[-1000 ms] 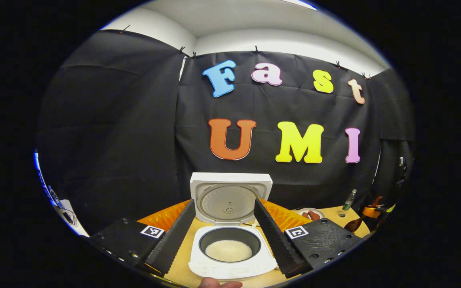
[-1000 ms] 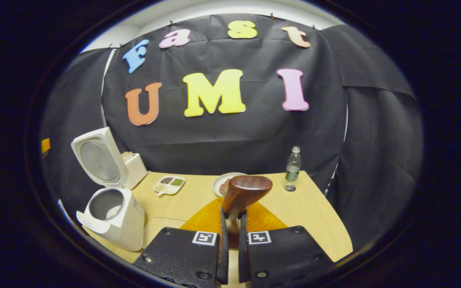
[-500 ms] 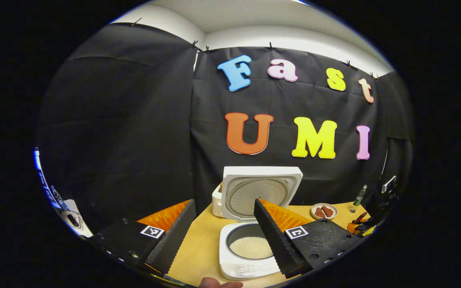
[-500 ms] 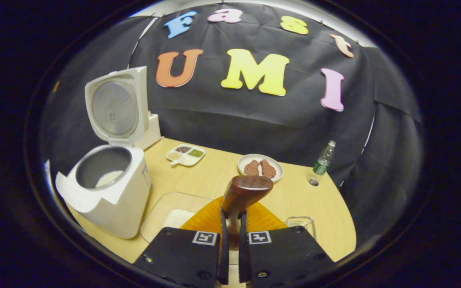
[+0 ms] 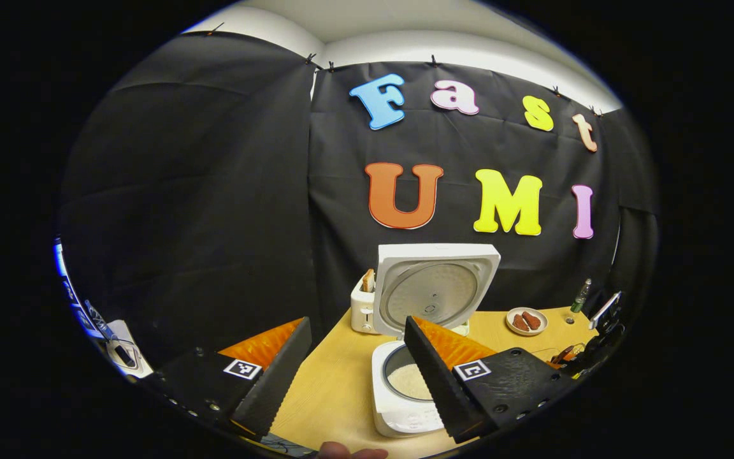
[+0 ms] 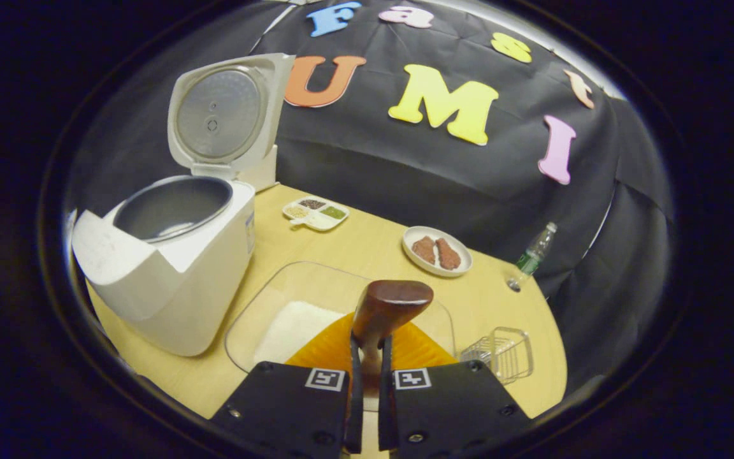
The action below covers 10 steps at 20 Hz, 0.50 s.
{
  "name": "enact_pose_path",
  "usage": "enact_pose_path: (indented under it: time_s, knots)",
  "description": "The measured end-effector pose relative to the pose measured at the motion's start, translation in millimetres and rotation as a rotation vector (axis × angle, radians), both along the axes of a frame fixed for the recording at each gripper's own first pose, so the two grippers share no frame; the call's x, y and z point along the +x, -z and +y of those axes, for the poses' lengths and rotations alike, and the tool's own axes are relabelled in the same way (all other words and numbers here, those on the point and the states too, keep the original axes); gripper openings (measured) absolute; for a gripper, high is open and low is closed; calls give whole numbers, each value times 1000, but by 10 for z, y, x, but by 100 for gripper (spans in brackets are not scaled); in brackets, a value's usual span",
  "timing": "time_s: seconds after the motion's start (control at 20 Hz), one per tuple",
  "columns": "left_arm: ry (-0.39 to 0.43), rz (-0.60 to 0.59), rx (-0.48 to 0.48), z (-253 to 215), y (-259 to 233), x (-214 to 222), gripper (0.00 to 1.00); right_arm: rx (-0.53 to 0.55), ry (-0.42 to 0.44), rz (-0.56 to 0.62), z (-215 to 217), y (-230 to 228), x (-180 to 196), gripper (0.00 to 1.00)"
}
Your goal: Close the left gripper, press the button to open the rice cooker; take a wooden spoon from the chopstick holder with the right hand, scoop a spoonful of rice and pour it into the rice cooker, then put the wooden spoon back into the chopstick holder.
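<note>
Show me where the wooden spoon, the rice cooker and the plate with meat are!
wooden spoon [image 6: 392, 303], right gripper view, on its rounded bowl.
rice cooker [image 6: 169, 280], right gripper view, on its white side wall.
plate [image 6: 462, 254], right gripper view, on its bare rim.

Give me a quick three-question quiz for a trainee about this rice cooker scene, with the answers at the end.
1. True or false: the lid of the white rice cooker is shut.
2. What is the right gripper clamped on? A) green-labelled plastic bottle B) dark wooden spoon C) wire basket
3. Fill in: the left gripper has its jaws ____.

Key:
1. False; the lid stands up, with rice in the pot.
2. B
3. open, holding nothing.
</note>
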<state>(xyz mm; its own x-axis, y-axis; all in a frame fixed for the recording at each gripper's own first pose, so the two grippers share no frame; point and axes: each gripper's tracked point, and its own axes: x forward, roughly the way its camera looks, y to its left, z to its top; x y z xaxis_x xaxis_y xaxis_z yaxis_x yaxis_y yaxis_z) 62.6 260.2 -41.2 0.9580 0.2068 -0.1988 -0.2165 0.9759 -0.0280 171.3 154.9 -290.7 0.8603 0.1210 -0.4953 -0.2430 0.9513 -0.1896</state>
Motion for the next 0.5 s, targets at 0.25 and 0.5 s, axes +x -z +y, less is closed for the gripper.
enact_pose_path:
  time_s: [0.25,0.5]
  knots:
    - [-11,8,-7,20,-3,-12,94,261,65,58,239,-7,-12,15]
    - [-16,24,-2,31,7,-49,94,495,120,114,285,-13,46,15]
